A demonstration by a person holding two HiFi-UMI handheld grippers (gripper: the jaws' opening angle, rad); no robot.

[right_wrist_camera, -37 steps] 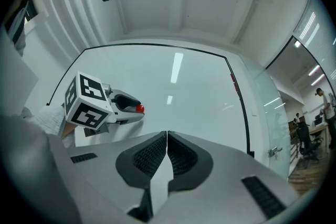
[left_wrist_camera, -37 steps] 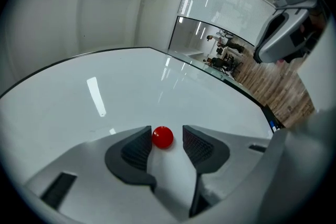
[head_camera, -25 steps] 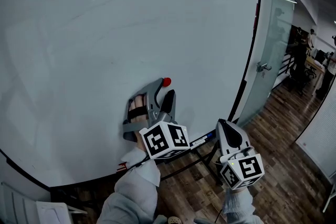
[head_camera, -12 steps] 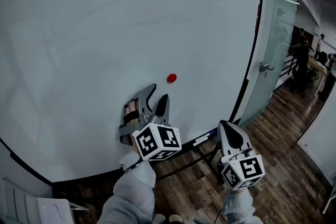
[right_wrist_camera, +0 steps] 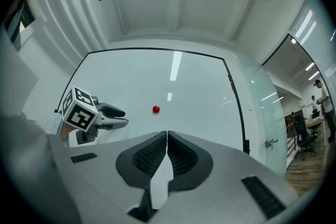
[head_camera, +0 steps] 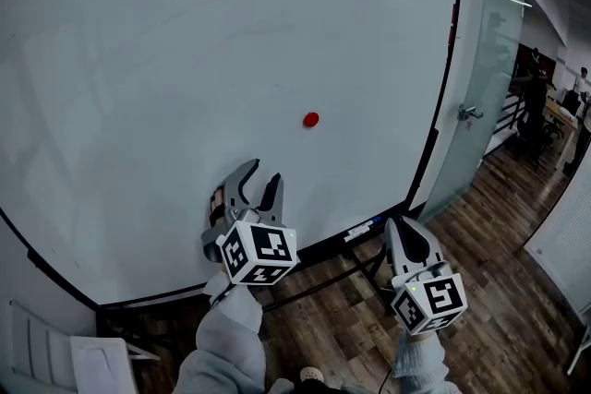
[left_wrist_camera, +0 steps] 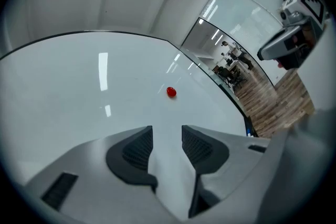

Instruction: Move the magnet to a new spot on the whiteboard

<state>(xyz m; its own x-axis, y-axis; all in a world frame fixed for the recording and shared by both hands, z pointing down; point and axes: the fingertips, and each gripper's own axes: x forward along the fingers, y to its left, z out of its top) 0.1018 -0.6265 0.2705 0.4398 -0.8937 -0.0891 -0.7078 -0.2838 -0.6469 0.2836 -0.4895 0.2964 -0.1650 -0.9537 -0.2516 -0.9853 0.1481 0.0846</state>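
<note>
Head view: magnet [head_camera: 311, 119] sticks unaided to the whiteboard [head_camera: 166, 51], toward its lower right corner, so I judge it placed. My left gripper [head_camera: 261, 175] hangs below it, released and empty, jaws just narrowing. Right gripper [head_camera: 399, 226] is clenched, spare, below the bottom edge.

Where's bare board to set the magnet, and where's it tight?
Bare: the whiteboard above and left of the red magnet, out to the black frame, plus the strip between magnet and right frame. Tight: below the magnet, where the open, empty left tongs, jaws just closed a little, hover.
</note>
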